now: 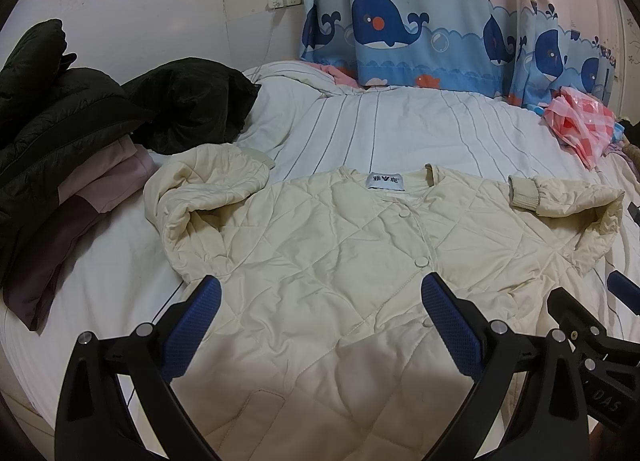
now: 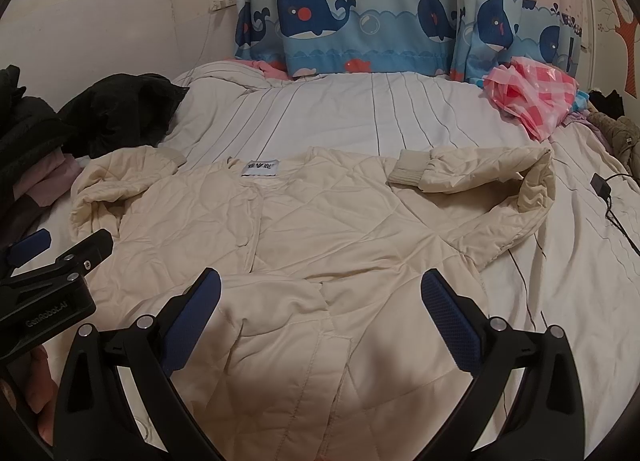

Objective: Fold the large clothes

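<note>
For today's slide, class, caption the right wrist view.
Open right tongs hover over a cream quilted jacket spread on the striped bed.

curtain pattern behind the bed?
Blue whales and sailboats on a blue wave band, curtain; clearest in the left wrist view.

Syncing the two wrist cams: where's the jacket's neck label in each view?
Left wrist: the label sits just right of centre, above mid-height, at the collar of the cream jacket.
Right wrist: the label sits left of centre, above mid-height, at the same collar.
Shared landmark: the pink checked bag at the far right of the bed.
</note>
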`<state>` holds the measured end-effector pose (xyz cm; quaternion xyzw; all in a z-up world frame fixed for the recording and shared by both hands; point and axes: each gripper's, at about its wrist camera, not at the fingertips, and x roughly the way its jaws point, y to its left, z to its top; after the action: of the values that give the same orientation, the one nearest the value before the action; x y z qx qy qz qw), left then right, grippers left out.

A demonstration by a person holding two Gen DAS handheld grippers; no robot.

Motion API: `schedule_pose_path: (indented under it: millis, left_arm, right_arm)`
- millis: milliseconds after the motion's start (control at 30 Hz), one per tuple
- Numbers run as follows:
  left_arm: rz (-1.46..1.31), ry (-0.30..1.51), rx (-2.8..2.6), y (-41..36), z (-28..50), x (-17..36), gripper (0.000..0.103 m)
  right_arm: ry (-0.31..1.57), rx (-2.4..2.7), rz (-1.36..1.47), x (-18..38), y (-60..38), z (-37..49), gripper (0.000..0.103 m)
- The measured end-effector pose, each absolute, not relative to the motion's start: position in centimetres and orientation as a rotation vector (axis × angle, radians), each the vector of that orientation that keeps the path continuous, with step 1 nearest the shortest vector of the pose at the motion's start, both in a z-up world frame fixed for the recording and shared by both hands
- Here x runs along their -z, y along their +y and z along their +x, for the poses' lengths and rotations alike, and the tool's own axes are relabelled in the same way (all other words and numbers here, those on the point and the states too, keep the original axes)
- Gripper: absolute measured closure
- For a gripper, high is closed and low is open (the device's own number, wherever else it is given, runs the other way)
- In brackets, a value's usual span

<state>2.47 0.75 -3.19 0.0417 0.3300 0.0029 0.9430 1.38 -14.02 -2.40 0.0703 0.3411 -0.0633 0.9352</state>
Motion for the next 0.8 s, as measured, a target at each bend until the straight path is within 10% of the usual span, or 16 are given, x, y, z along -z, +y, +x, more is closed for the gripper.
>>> schedule_pose_path:
  millis: [800]
  left_arm:
    - [0.111,0.643,-0.023,0.33,2.04,2.81,0.007]
  right_arm:
    - [0.696,0.135,0.143,2.47,-13.99,1.50,0.006]
